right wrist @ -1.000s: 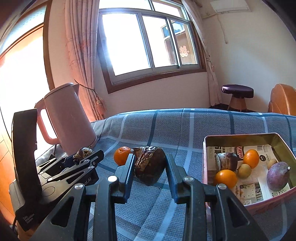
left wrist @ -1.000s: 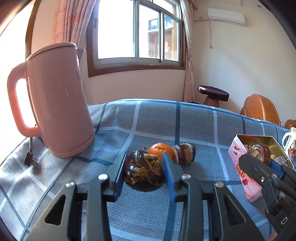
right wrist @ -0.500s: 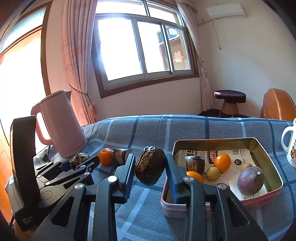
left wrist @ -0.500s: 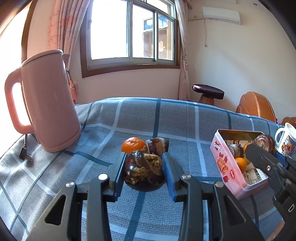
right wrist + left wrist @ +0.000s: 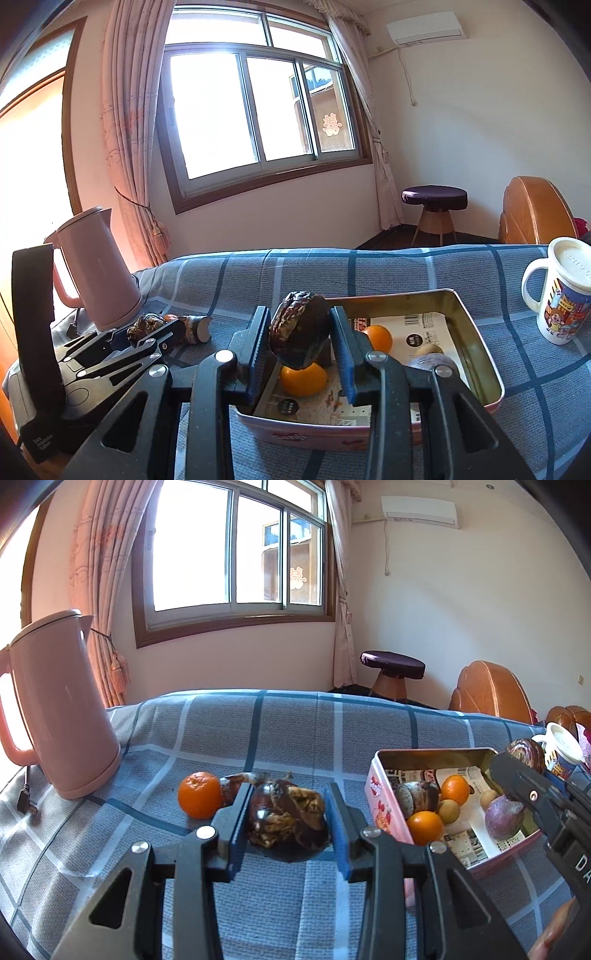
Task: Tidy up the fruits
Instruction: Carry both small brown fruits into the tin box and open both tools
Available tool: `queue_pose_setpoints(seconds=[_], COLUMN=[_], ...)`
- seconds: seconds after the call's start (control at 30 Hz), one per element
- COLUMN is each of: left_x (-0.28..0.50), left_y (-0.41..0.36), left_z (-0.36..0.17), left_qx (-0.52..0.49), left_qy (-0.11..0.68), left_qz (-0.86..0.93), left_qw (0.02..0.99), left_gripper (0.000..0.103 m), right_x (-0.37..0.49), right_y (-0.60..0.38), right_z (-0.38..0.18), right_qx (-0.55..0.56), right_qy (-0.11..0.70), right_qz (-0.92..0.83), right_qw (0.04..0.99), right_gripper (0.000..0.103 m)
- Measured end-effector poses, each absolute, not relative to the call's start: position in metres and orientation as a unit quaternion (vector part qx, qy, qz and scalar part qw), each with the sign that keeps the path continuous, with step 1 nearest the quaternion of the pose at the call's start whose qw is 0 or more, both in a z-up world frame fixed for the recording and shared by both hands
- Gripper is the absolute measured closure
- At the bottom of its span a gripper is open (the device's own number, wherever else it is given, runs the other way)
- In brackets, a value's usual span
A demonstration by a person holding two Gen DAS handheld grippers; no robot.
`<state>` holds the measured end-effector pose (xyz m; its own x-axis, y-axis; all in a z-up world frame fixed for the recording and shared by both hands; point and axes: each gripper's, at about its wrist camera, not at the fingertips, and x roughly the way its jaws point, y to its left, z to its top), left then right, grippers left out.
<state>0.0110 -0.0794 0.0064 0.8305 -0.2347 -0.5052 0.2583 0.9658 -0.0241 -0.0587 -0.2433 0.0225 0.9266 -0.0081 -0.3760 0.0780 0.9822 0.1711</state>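
My left gripper (image 5: 288,806) holds a dark shrivelled fruit (image 5: 288,818) above the blue checked cloth, its jaws closing a little on it. Behind it on the cloth lie a mandarin (image 5: 199,794) and a dark cut fruit piece (image 5: 232,784). My right gripper (image 5: 301,334) is shut on another dark wrinkled fruit (image 5: 301,328) over the near left part of the pink tin (image 5: 476,332). The tin (image 5: 380,797) holds oranges (image 5: 456,789), a purple fruit (image 5: 504,816) and several small fruits on printed paper.
A pink kettle (image 5: 59,709) stands at the left of the table, with its plug (image 5: 27,805) on the cloth. A lidded mug (image 5: 561,291) stands right of the tin. A stool (image 5: 434,210) and a wooden chair (image 5: 535,210) are beyond the table.
Both grippers have carried their fruits to the right. The right one went from left of the tin to above it, and the kettle slid leftward in both views.
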Motion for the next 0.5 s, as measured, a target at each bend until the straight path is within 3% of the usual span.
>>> queue_pose_setpoints(seconds=[0.5], left_x=[0.009], left_y=[-0.141], left_z=[0.013], left_qx=[0.026], left_qy=[0.253], left_qz=[-0.195], left_qw=[0.947], left_gripper=[0.066], right_x=[-0.067], right_y=[-0.324], right_z=[0.029], right_qx=[0.115], right_qy=[0.174], right_qz=[-0.095], right_qw=[0.973], right_gripper=[0.068])
